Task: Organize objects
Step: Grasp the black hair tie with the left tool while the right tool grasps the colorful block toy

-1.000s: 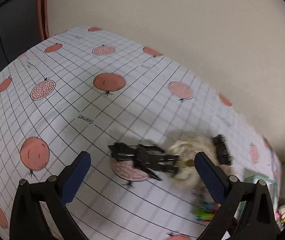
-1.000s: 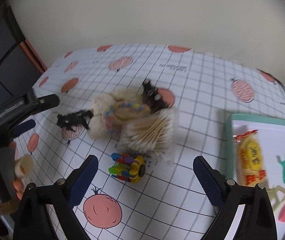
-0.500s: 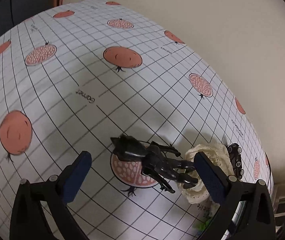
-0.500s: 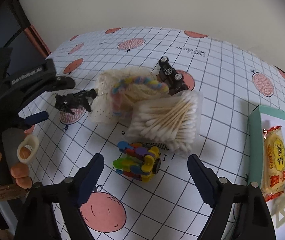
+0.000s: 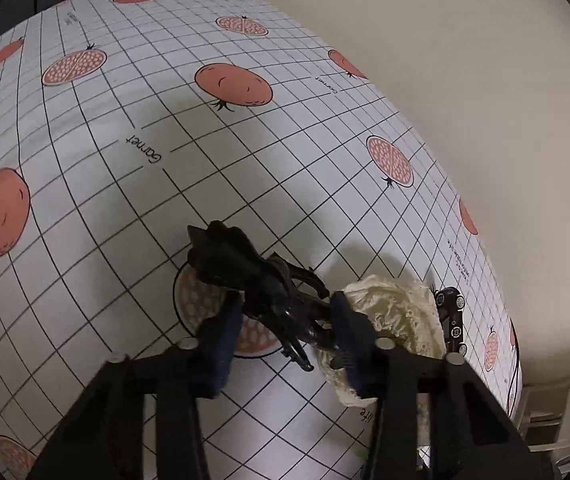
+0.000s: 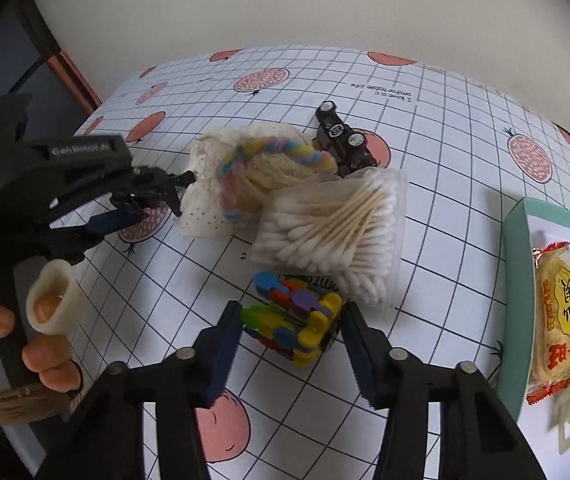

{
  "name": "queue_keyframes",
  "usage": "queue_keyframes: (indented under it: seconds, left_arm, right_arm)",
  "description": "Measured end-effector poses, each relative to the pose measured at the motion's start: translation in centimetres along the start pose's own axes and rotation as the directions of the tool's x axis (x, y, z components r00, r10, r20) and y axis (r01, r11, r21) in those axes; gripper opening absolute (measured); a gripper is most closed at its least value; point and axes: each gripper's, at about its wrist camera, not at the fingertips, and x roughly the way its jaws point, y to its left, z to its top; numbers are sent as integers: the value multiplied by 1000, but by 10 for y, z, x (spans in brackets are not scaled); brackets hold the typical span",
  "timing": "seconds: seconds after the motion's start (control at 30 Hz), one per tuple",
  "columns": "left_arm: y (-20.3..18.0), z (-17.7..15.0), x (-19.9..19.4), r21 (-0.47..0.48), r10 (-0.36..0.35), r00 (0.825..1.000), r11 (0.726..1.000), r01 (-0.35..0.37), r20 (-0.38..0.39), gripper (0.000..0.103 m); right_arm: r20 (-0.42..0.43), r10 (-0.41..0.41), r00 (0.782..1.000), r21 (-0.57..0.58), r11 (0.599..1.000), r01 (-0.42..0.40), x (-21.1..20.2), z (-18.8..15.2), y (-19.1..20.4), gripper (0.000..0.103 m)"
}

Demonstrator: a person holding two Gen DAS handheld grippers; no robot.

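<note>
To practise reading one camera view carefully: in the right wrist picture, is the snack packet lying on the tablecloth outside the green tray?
No, the snack packet lies inside the green tray, on its white floor at the right edge.

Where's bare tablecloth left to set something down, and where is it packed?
Free: the far cloth beyond the black figure, up to the wall; also the strip between the cotton swab box and the teal tray. Crowded: mesh pouch, toy car, swabs and colourful block toy cluster together, both grippers closing in.
</note>
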Motion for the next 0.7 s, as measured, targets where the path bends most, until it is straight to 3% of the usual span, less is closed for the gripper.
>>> queue_keyframes:
  seconds: [0.4,0.7]
  left_arm:
    - [5,6,-17,-3,-47,998,999,47,40,27]
    - [-1,17,-44,9,-77,993,997,76,90,27]
  right_arm:
    - [2,10,1000,25,1000,-10,-6,1,-8,52]
    - [33,34,999,27,999,-35,-27,5,-7,52]
